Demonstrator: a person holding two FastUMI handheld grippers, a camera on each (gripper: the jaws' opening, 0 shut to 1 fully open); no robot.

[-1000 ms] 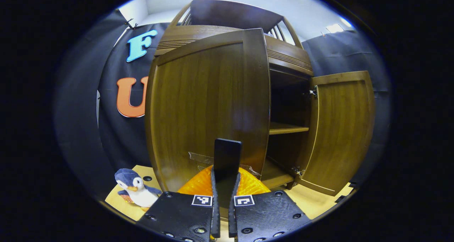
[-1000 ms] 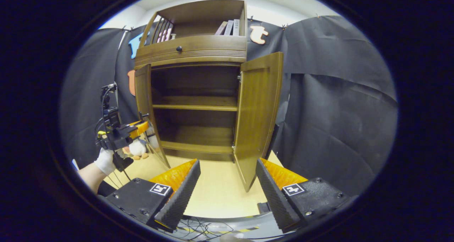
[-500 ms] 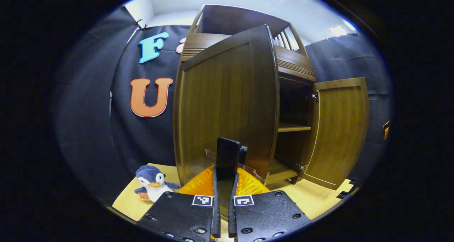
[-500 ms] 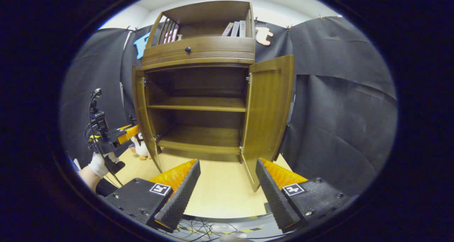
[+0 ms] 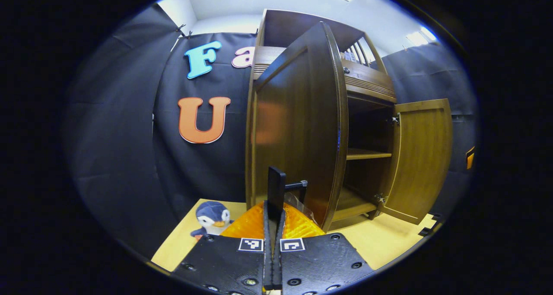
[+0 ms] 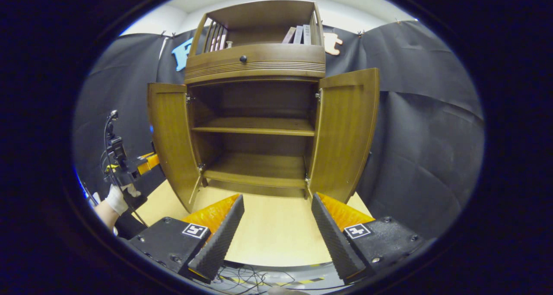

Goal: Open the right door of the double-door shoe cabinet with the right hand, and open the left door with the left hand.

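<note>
The wooden shoe cabinet (image 6: 255, 64) stands with both doors swung out. In the left gripper view the left door (image 5: 298, 126) is seen nearly edge-on, and my left gripper (image 5: 273, 213) is shut on its dark handle (image 5: 275, 185) near the door's lower edge. The right door (image 5: 421, 157) stands open farther right. In the right gripper view the left door (image 6: 170, 135) and right door (image 6: 345, 131) flank the bare shelves (image 6: 255, 126). My right gripper (image 6: 276, 200) is open, back from the cabinet over the floor. A gloved hand (image 6: 116, 198) holds the left gripper (image 6: 144, 163) beside the left door.
A stuffed penguin (image 5: 211, 217) sits on the light wooden floor (image 6: 268, 234) left of the cabinet. Books (image 6: 300, 33) stand on the top shelf above a drawer with a knob (image 6: 243, 58). Cables (image 6: 242, 280) lie near the front edge. Black cloth walls surround the booth.
The left door has swung further outward with my left gripper still shut on its handle. The right door stays open, and the right gripper stays open, its view shifted slightly.
</note>
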